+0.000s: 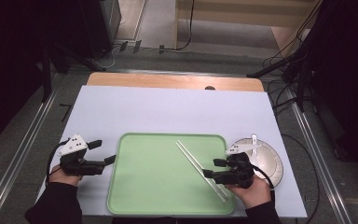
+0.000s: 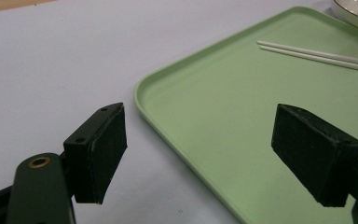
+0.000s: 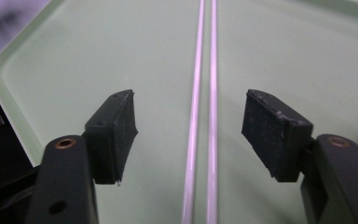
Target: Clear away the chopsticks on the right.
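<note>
While its jaws stand wide apart with nothing pressed between them, the right gripper (image 1: 209, 168) hovers over the near end of the two white chopsticks (image 3: 204, 93), which lie side by side on the green tray (image 1: 140, 186), running diagonally across its right half. The left gripper (image 1: 104, 152), jaws also apart and empty, sits at the tray's left edge. A white plate (image 1: 272, 161) rests just right of the tray.
</note>
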